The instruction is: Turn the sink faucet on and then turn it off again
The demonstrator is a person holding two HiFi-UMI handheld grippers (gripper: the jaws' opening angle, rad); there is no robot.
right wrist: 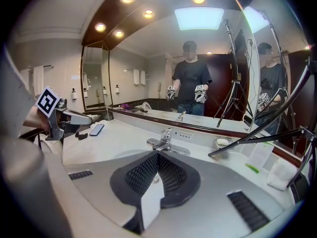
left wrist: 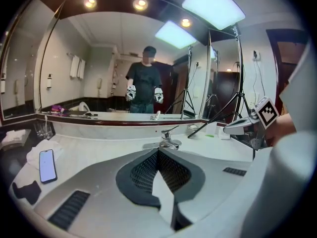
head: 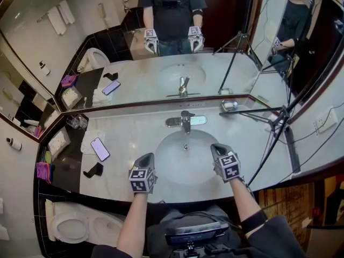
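A: While both claws hover over the sink (head: 161, 149), what's our state?

B: We see the left gripper (head: 146, 158) and the right gripper (head: 217, 148) pressed together, empty. The faucet (head: 186, 121) sits behind the bowl, apart from both.

A: Risks?

B: Our closed tips may skid off the slick lever, or we clip the tripod (head: 279, 120) at right.

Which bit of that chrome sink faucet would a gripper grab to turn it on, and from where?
Probably the single lever handle on top of the chrome faucet. It stands proud above the spout with open space on both sides, so the likely approach is from the front, over the white basin, closing on the lever's two flanks to lift it.
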